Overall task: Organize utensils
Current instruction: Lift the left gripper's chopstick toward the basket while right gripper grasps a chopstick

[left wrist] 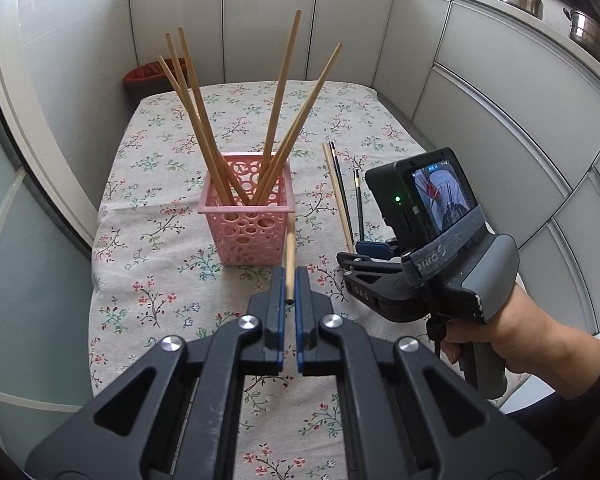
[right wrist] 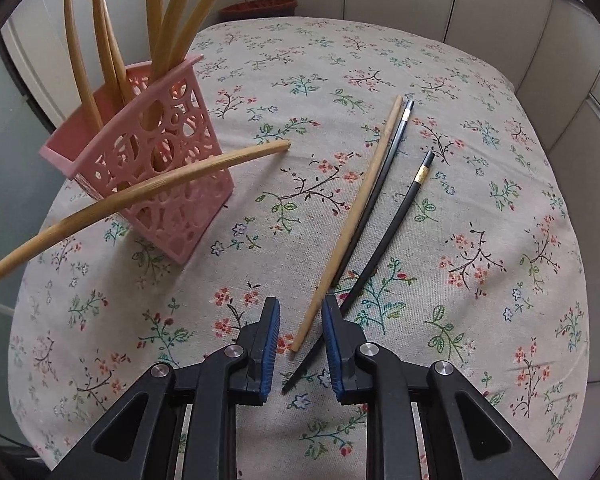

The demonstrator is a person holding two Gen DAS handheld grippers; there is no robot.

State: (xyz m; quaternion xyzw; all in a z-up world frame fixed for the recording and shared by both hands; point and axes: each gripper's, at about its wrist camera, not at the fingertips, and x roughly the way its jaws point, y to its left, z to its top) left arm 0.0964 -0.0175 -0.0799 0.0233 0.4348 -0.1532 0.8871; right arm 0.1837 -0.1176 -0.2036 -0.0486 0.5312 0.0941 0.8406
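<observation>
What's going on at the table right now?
A person holds a gripper in each hand. The left gripper is shut on a wooden chopstick beside the pink basket, which already holds five. The right gripper stands over another wooden chopstick and two black ones lying on the floral tablecloth.

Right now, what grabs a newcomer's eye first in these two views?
The pink perforated basket on the floral tablecloth, with five bamboo chopsticks fanning out of it. Next, the left gripper, shut on one more bamboo chopstick just in front of the basket. To the basket's right, the right gripper hangs over a loose bamboo chopstick and two black chopsticks, jaws straddling their near ends.
</observation>
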